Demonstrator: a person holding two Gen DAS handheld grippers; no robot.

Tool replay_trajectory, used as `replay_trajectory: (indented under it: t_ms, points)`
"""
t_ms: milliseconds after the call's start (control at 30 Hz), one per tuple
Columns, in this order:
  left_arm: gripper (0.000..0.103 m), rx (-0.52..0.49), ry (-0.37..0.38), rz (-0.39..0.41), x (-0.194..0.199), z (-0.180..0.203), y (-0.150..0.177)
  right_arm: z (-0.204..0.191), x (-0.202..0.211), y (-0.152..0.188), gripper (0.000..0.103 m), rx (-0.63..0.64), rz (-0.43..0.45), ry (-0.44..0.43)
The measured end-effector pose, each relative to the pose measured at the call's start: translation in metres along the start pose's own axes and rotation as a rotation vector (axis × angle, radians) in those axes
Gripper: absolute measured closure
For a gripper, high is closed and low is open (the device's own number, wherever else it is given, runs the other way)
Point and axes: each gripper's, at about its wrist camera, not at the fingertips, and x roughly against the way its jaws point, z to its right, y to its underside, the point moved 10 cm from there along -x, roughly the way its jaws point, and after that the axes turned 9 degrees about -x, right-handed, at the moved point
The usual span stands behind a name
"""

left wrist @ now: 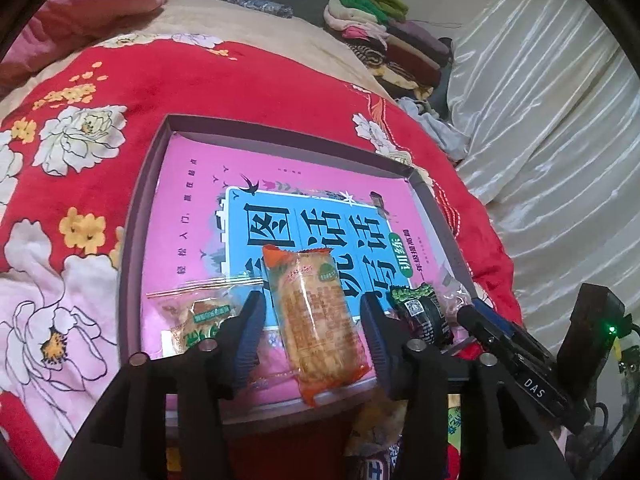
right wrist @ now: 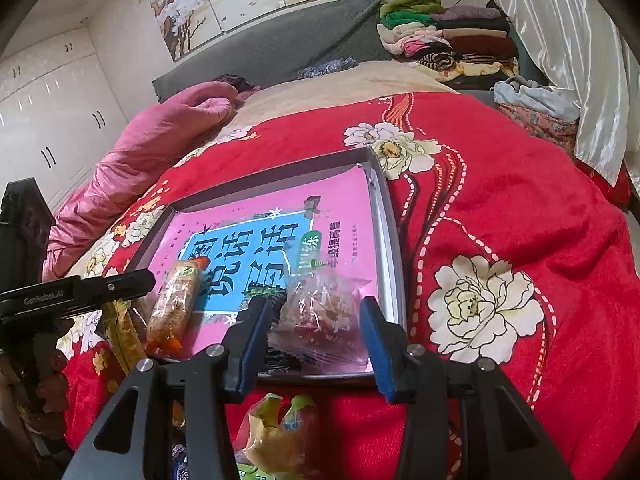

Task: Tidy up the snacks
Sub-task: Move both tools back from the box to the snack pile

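Note:
A shallow grey tray (left wrist: 132,240) lined with a pink and blue book sits on the red flowered blanket. An orange snack pack (left wrist: 316,320) lies lengthwise in the tray, between the pads of my left gripper (left wrist: 312,304). That gripper is open, with a thin gap on each side of the pack. My right gripper (right wrist: 315,304) is shut on a clear pack of reddish snack (right wrist: 320,316), which rests on the tray's near right corner. A clear pack with a green label (left wrist: 200,320) lies to the left of the orange one. A dark pack (left wrist: 420,312) lies to its right.
Loose snack packs (right wrist: 276,436) lie on the blanket just in front of the tray (right wrist: 392,248), and a yellow pack (right wrist: 124,332) sits under the left gripper's body. Folded clothes (right wrist: 448,40) are stacked at the far right. A pink quilt (right wrist: 160,136) lies far left.

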Motion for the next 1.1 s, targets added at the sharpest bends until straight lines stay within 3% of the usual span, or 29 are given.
replay_trajectory:
  t_ms: [600, 1100]
  points:
    - [0.03, 0.014, -0.056, 0.019, 0.026, -0.007, 0.001, 0.002, 0.008, -0.007, 0.048, -0.023, 0.026, -0.017]
    - [0.027, -0.056, -0.099, 0.047, 0.063, 0.002, 0.008, -0.007, 0.021, -0.011, 0.039, -0.011, 0.061, -0.047]
